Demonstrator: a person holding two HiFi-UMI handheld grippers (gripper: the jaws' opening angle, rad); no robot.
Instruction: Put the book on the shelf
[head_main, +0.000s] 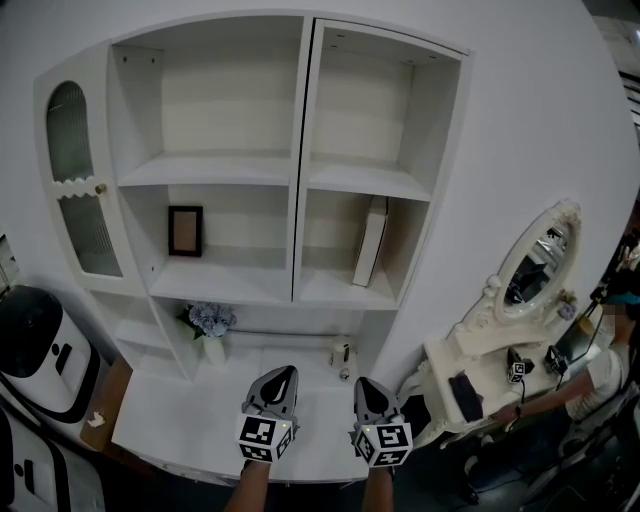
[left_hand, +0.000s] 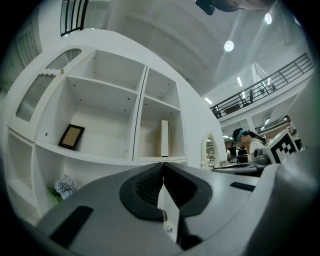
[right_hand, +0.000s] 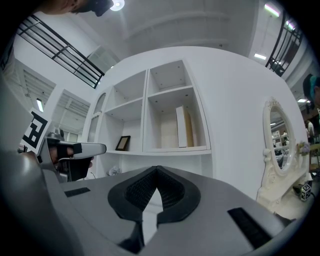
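A white book (head_main: 370, 242) stands upright, leaning a little, in the lower right compartment of the white shelf unit (head_main: 298, 190). The book (left_hand: 164, 138) also shows in the left gripper view, and the book (right_hand: 184, 127) in the right gripper view, with nothing touching it. My left gripper (head_main: 284, 371) and right gripper (head_main: 364, 383) hang side by side low over the desk top (head_main: 180, 405), well short of the shelf. The left gripper (left_hand: 162, 164) is shut with nothing in it. The right gripper (right_hand: 156, 168) is shut too, its tips meeting and empty.
A dark picture frame (head_main: 185, 231) stands in the lower left compartment. A vase of pale flowers (head_main: 211, 322) and a small bottle (head_main: 342, 352) sit at the back of the desk. A vanity with an oval mirror (head_main: 535, 262) is at the right, a white appliance (head_main: 35, 350) at the left.
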